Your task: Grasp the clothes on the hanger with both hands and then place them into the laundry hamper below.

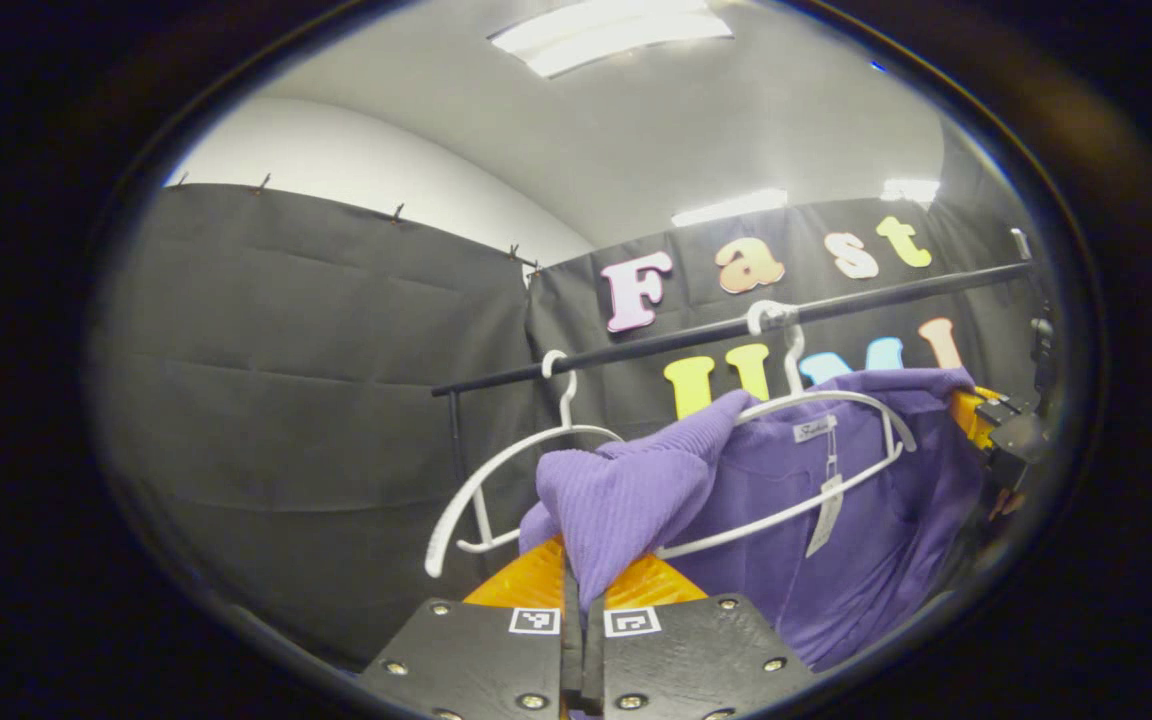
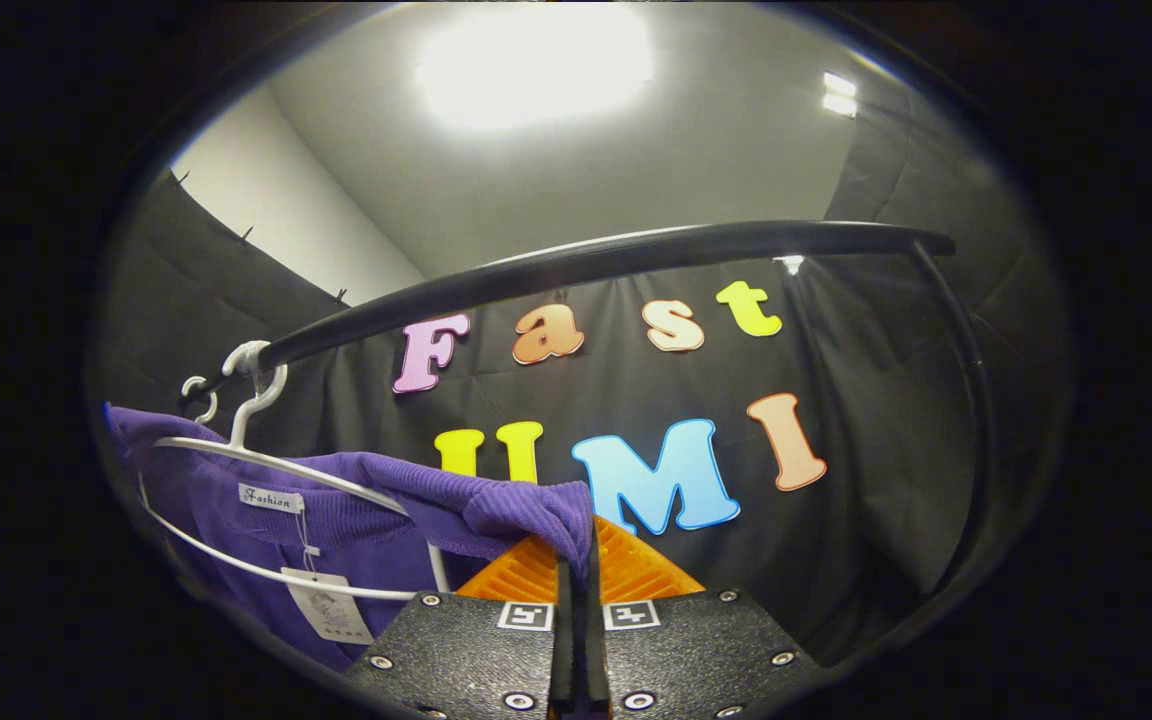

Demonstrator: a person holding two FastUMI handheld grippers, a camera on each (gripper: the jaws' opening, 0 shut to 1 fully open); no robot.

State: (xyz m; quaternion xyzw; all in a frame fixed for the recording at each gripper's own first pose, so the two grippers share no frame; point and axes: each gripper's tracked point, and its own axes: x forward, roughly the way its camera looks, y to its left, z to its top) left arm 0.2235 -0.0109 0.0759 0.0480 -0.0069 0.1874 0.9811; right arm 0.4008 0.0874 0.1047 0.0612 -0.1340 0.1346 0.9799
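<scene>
On the rail: a black clothes rail [image 1: 736, 328] carries two white hangers; the nearer hanger [image 1: 816, 440] bears a purple ribbed sweater [image 1: 816, 520], while the empty hanger [image 1: 506, 470] hangs just beside it.
Left gripper [image 1: 584, 600]: clenched on one shoulder of the sweater, fabric bunched between both fingers.
Right gripper [image 2: 576, 580]: clamped on the other shoulder, cloth pinched at the fingertips.
Sweater position: partly on its hanger, pulled outward at both shoulders.
Tags: a neck label [image 2: 271, 497] and a paper swing tag [image 2: 328, 607], print too small to read.
Cut off: the sweater's lower hem runs out of both views.
</scene>
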